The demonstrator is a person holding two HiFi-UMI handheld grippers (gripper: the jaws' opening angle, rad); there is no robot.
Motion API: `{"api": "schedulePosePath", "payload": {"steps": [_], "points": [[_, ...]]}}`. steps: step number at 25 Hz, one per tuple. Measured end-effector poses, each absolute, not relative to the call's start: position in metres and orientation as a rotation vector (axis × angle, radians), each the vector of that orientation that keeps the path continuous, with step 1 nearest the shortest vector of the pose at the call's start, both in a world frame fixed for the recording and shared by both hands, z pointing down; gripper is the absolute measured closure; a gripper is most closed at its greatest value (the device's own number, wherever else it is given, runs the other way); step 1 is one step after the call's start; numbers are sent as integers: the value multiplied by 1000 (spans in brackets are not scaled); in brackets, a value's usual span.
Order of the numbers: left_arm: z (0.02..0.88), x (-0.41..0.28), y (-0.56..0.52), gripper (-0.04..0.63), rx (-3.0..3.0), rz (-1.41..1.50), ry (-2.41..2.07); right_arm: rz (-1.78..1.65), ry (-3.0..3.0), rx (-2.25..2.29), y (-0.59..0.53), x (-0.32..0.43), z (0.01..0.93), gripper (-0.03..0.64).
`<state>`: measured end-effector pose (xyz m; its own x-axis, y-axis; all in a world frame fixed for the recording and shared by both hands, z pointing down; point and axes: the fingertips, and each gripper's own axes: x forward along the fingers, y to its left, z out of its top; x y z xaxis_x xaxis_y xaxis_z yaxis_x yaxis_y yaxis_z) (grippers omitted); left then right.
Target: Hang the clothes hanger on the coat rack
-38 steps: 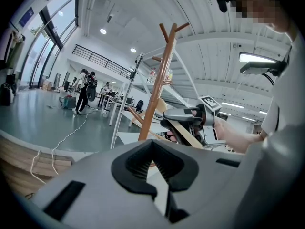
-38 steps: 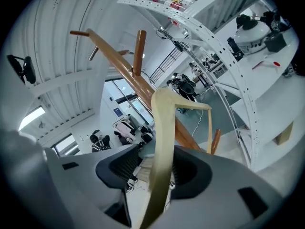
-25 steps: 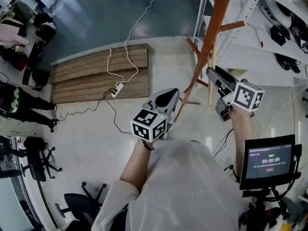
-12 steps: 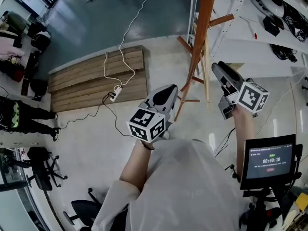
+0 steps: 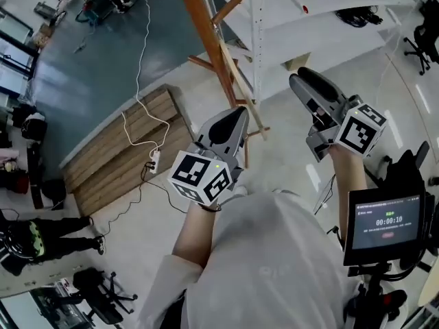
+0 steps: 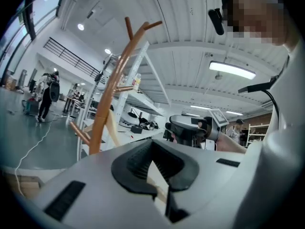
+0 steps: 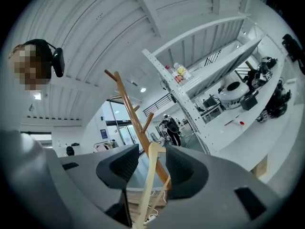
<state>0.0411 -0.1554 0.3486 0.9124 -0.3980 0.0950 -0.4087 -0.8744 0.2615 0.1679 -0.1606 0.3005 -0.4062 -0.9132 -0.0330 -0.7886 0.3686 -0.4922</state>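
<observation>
The left gripper [image 6: 152,144] has its jaws pressed together at the tips, with nothing pinched between them. The right gripper [image 7: 151,150] has its jaws spread. The pale wooden hanger [image 7: 148,175] shows in the gap and is narrower than the opening. In the head view the hanger runs as 1 pale strip between the 2 grippers, close by the left tip and apart from the right one. Its far end meets the orange pole of the coat rack [image 5: 206,26]; I cannot tell whether it sits on a peg. White shelves [image 5: 309,29] stand behind.
</observation>
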Motion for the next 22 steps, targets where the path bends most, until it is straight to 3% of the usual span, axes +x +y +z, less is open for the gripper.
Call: {"api": "schedulePosePath", "payload": {"steps": [14, 22], "points": [[381, 157, -57, 594, 2828, 222, 87, -559, 1906, -1865, -19, 243, 348, 436], [409, 181, 8, 594, 2782, 321, 314, -544, 1728, -2005, 55, 248, 373, 437]]}}
